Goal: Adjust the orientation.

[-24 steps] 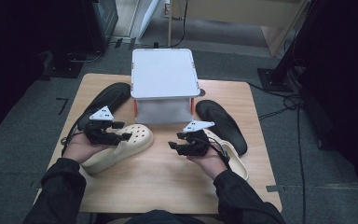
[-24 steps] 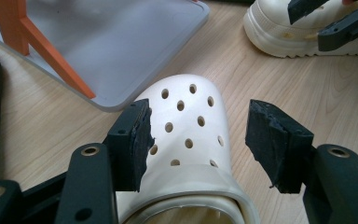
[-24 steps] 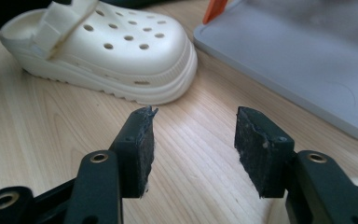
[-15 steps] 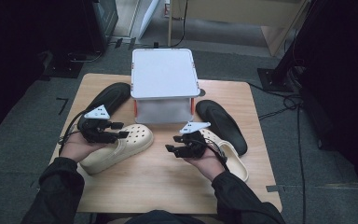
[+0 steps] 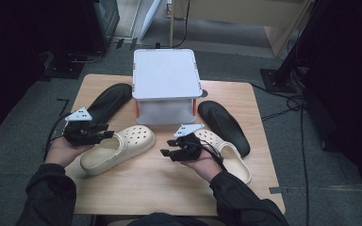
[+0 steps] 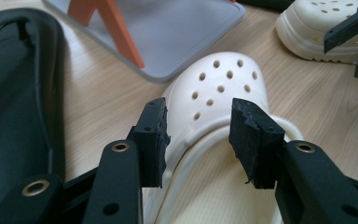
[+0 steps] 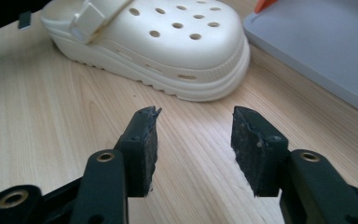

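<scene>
Since the earlier frames, both grippers have been drawn slightly back toward the person. Nothing is gripped yet: the left gripper (image 5: 104, 135) is held open astride the heel rim of the cream clog (image 5: 118, 147) on the table (image 5: 136, 193). The right gripper (image 5: 168, 148) hangs open over bare wood beside the second clog (image 5: 226, 150), before the grey box (image 5: 166, 80).

no readable text, labels or numbers

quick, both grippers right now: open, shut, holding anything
Left gripper: open, jaws on either side of the rim of the cream clog, not clamped on it.
Right gripper: open, holding nothing, over the bare table.
</scene>
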`<state>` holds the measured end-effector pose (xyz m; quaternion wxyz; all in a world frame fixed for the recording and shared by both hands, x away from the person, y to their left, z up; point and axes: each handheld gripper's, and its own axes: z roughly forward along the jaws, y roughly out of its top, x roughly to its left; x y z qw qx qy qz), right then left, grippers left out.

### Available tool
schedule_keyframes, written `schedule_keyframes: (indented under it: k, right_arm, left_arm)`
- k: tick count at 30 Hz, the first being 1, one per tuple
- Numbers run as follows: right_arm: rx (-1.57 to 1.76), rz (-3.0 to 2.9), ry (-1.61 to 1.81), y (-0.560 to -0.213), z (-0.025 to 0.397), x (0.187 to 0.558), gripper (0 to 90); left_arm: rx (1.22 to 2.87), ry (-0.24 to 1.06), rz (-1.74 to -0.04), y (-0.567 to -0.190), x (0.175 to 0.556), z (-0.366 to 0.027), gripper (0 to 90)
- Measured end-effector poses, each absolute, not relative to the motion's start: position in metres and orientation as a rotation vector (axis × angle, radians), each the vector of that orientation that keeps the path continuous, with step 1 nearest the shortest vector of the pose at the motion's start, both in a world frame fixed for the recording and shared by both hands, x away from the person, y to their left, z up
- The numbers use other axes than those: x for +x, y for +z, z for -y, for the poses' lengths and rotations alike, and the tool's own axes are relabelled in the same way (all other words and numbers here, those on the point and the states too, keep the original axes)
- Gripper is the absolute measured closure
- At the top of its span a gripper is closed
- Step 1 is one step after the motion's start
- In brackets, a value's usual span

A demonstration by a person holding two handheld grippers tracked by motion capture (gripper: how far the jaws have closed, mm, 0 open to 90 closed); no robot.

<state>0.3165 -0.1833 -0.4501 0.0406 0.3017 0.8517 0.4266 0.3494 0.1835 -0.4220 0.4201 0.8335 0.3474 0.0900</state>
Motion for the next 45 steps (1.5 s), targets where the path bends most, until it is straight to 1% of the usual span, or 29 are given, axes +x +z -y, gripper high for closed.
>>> schedule_keyframes:
  k: [3,7,12,13,14,15,16,19,22,24,26,31,34,35,36,39,42,43,44,45]
  right_arm:
    - [0.915,-2.616,1.315,-0.451,0.180,0.318,52.5]
    - [0.906,-2.623,1.341,-0.452,0.175,0.319,55.5]
    - [0.841,-2.611,1.364,-0.457,0.166,0.317,56.3]
    - [0.828,-2.606,1.358,-0.460,0.161,0.317,58.9]
    - [0.828,-2.606,1.358,-0.460,0.161,0.317,58.9]
    - [0.830,-2.601,1.357,-0.462,0.158,0.318,61.6]
    - [0.830,-2.601,1.357,-0.462,0.158,0.318,61.6]
    - [0.822,-2.597,1.353,-0.465,0.152,0.318,65.5]
    - [0.799,-2.598,1.350,-0.470,0.147,0.318,65.8]
    - [0.787,-2.604,1.354,-0.473,0.143,0.318,65.0]
    - [0.780,-2.617,1.358,-0.477,0.139,0.318,64.7]
    - [0.772,-2.626,1.345,-0.478,0.136,0.316,64.8]
    - [0.770,-2.629,1.346,-0.478,0.136,0.316,65.1]
    - [0.770,-2.629,1.346,-0.478,0.136,0.316,65.1]
    - [0.770,-2.631,1.347,-0.478,0.136,0.316,65.1]
    - [0.774,-2.634,1.342,-0.479,0.135,0.316,65.1]
    - [0.773,-2.631,1.345,-0.478,0.135,0.315,65.3]
    - [0.765,-2.625,1.350,-0.478,0.135,0.316,65.3]
    - [0.764,-2.619,1.360,-0.477,0.136,0.316,65.3]
    - [0.764,-2.619,1.360,-0.477,0.136,0.316,65.3]
  left_arm:
    - [2.083,0.231,-0.894,-0.424,0.347,-0.190,58.3]
    - [2.074,0.239,-0.930,-0.427,0.346,-0.202,60.7]
    - [2.108,0.244,-0.978,-0.437,0.347,-0.219,63.3]
    - [2.103,0.233,-0.985,-0.440,0.348,-0.221,63.9]
    - [2.106,0.228,-0.991,-0.442,0.349,-0.222,63.9]
    - [2.103,0.221,-0.989,-0.445,0.350,-0.223,63.3]
    - [2.103,0.217,-0.985,-0.447,0.351,-0.223,63.3]
    - [2.108,0.201,-0.988,-0.450,0.353,-0.222,64.0]
    - [2.105,0.193,-0.980,-0.452,0.353,-0.221,66.1]
    - [2.110,0.175,-0.979,-0.452,0.353,-0.220,66.0]
    - [2.119,0.205,-0.970,-0.452,0.352,-0.219,64.8]
    - [2.106,0.224,-1.001,-0.450,0.352,-0.227,65.1]
    - [2.063,0.223,-1.039,-0.450,0.353,-0.236,67.9]
    - [2.069,0.212,-1.046,-0.452,0.353,-0.235,67.9]
    - [2.113,0.195,-1.039,-0.457,0.354,-0.231,67.8]
    - [2.151,0.200,-1.036,-0.462,0.355,-0.225,69.6]
    - [2.148,0.188,-1.045,-0.463,0.356,-0.225,71.0]
    - [2.149,0.186,-1.042,-0.463,0.355,-0.224,72.0]
    - [2.148,0.181,-1.042,-0.463,0.355,-0.224,75.0]
    - [2.141,0.171,-1.051,-0.463,0.355,-0.223,75.0]
